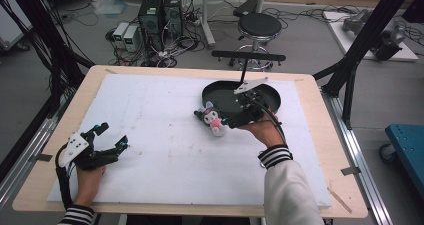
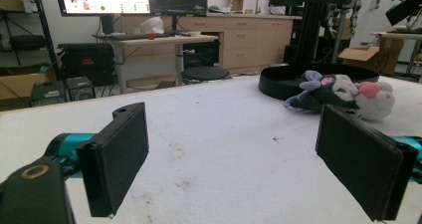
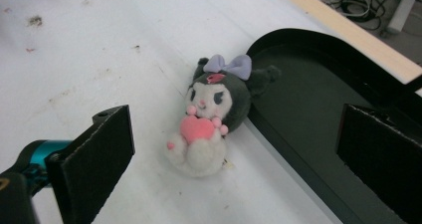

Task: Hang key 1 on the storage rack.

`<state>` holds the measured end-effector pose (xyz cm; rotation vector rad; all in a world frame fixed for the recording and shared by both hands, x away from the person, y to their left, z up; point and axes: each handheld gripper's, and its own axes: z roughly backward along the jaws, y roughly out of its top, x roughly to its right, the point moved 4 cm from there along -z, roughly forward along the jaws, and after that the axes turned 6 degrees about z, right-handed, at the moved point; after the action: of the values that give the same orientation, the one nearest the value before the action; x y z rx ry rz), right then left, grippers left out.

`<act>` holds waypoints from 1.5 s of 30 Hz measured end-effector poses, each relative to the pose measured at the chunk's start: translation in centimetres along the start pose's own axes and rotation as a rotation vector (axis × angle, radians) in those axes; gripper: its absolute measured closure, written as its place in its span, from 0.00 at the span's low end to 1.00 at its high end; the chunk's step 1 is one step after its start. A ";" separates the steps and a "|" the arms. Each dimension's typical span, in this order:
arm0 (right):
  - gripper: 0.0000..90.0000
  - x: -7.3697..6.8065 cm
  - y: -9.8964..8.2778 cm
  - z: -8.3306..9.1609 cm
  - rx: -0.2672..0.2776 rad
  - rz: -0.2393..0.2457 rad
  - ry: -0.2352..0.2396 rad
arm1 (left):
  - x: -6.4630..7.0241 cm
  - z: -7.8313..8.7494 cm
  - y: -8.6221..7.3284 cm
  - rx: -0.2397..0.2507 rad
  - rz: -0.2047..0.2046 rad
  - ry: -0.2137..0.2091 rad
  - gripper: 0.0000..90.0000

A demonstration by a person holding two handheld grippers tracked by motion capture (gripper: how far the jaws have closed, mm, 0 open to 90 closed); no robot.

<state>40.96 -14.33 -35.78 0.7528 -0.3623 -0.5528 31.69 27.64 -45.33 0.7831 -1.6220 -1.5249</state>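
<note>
A stool (image 1: 259,26) stands beyond the table (image 1: 310,92), near two computer towers (image 1: 161,14) and tangled cables (image 1: 172,50). A blue cart (image 1: 407,145) sits at right.

We see a fuzzy, cloth-like plush toy (image 3: 211,119) at frame centre, its pink heart looking felted, beside a smooth black tray (image 3: 318,114), probably plastic, at right. The white table cover (image 3: 99,50) looks matt and slightly grainy, edged by pale wood at upper right.
</note>
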 end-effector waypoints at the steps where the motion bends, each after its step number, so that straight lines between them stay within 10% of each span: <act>1: 0.01 0.0 0.0 0.0 0.000 0.000 0.000 | 0.0 0.0 0.0 0.000 0.000 0.000 0.15; 45: 0.21 -2.3 -0.5 -8.0 -0.403 -0.004 0.022 | -0.1 0.0 0.0 -0.001 0.004 0.000 0.15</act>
<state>42.90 -8.96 -41.83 0.3707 -0.2187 -0.5979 31.71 27.70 -45.34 0.7789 -1.6223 -1.5224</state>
